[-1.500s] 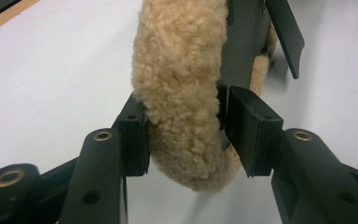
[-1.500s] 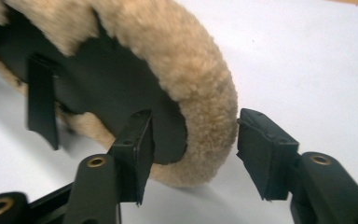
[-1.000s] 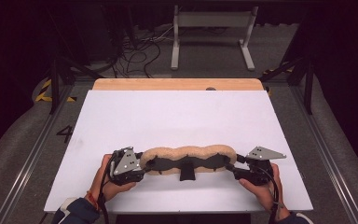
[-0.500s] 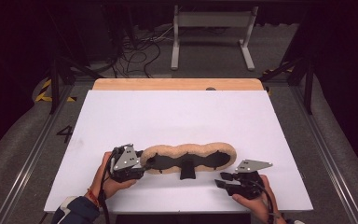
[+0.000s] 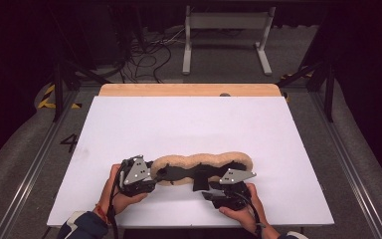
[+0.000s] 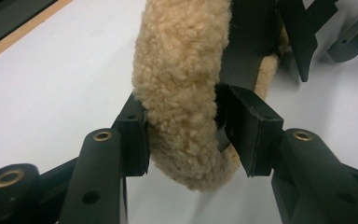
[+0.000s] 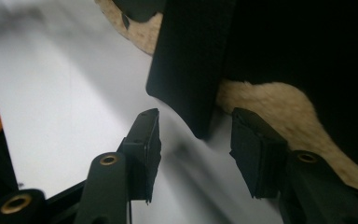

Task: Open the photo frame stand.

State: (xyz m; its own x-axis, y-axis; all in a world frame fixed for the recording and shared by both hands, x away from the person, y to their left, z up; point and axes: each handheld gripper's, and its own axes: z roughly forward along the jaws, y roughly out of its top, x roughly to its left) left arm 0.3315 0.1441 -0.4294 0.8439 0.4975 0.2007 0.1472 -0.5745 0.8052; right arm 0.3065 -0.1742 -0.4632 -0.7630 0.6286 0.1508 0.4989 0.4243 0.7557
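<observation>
We note the fleece pad [image 5: 204, 164] lying flat near the surface's [image 5: 189, 119] front edge, long axis parallel to it. Left gripper [image 6: 186, 135] clamps the pad's left end; right gripper [image 7: 196, 140] has just been opening — the black strap [image 7: 186, 74] hangs between unpressed jaws. Risk: the strap slips aside, or a one-ended pull drags the pad.

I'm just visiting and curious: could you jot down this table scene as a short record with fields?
Surface: white table top
Item: long tan fleece pad with black straps, lying flat
Left hand-held gripper: jaws clamped on the pad's fleecy end
Right hand-held gripper: jaws apart, just been opening, a black strap tip between them, not pressed
People: two hands at the near edge
</observation>
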